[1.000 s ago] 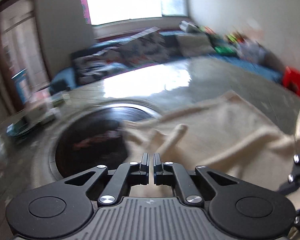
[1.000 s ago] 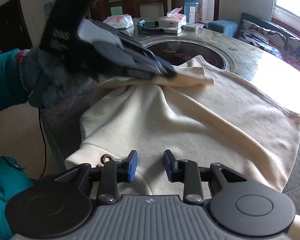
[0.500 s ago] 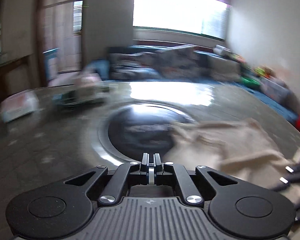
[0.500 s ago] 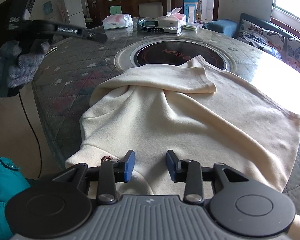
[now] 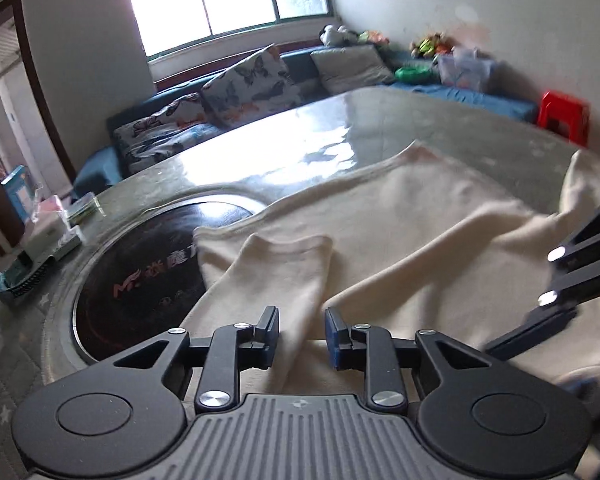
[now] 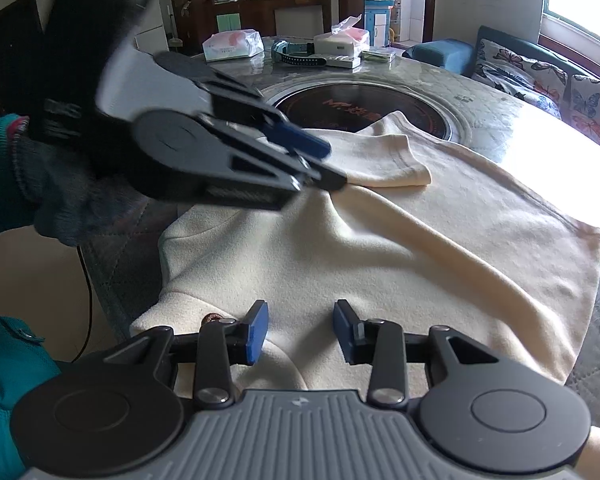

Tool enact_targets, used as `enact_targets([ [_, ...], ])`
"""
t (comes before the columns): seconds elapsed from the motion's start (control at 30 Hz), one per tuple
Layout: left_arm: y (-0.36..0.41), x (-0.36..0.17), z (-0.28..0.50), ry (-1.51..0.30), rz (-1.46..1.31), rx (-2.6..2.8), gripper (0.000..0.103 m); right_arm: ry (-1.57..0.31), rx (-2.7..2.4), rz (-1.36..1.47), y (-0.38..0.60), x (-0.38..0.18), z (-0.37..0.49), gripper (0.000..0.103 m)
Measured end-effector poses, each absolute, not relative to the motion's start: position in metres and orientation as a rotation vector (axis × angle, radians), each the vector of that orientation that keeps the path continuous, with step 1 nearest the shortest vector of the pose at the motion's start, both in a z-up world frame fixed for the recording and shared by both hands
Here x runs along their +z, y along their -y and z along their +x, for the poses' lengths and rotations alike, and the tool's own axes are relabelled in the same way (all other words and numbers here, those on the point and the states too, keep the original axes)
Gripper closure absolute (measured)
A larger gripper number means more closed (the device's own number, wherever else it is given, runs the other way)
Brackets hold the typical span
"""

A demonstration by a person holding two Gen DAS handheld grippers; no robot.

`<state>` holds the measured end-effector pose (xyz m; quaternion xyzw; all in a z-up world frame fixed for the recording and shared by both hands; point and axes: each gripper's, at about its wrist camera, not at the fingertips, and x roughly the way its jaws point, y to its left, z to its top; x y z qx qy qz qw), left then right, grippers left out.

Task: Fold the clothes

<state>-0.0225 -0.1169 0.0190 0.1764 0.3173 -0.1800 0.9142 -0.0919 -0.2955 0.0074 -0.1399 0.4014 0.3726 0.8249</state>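
Note:
A cream sweatshirt (image 6: 380,248) lies spread on the round table (image 6: 496,116), its neck end under my right gripper (image 6: 300,332). That gripper is open, just above the cloth. One sleeve (image 6: 388,160) is folded in across the body. My left gripper (image 6: 328,164), held by a gloved hand (image 6: 60,200), hovers low at the sleeve's near end. In the left wrist view the left gripper (image 5: 302,336) is open, and the sleeve (image 5: 280,264) runs up between its fingers. The right gripper (image 5: 568,280) shows at that view's right edge.
A dark round cooktop disc (image 6: 364,108) is set into the table beyond the sweatshirt. Tissue packs (image 6: 232,44) and small boxes (image 6: 340,44) sit at the far edge. A sofa with butterfly cushions (image 5: 248,84) and a red stool (image 5: 564,116) stand past the table.
My left gripper was shut at the sleeve, swung away to the left, then came back and now stands open over it. The right gripper has barely moved.

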Motion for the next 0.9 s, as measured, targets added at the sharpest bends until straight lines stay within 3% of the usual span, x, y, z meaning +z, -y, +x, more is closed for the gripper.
enact_targets([
  [0.03, 0.114, 0.017, -0.020, -0.661, 0.350, -0.361, 0.087, -0.853, 0.793, -0.296, 0.296, 0.007, -0.092, 0.066],
  [0.13, 0.098, 0.022, -0.020, -0.642, 0.297, -0.325, 0.097, -0.853, 0.794, -0.294, 0.296, 0.007, -0.091, 0.066],
  [0.4, -0.001, 0.063, -0.052, -0.529, -0.013, -0.044, 0.098, -0.851, 0.791, -0.301, 0.295, 0.007, -0.092, 0.066],
  [0.67, -0.075, 0.045, -0.087, -0.600, -0.150, 0.150, 0.098, -0.850, 0.789, -0.310, 0.294, 0.007, -0.092, 0.065],
  [0.8, -0.104, 0.033, -0.099, -0.651, -0.187, 0.221, 0.095, -0.852, 0.787, -0.319, 0.292, 0.008, -0.092, 0.065],
  [0.87, -0.093, 0.035, -0.094, -0.642, -0.157, 0.194, 0.081, -0.854, 0.787, -0.321, 0.292, 0.008, -0.092, 0.065],
  [0.9, -0.087, 0.037, -0.091, -0.633, -0.140, 0.179, 0.068, -0.855, 0.787, -0.323, 0.291, 0.008, -0.092, 0.064],
])
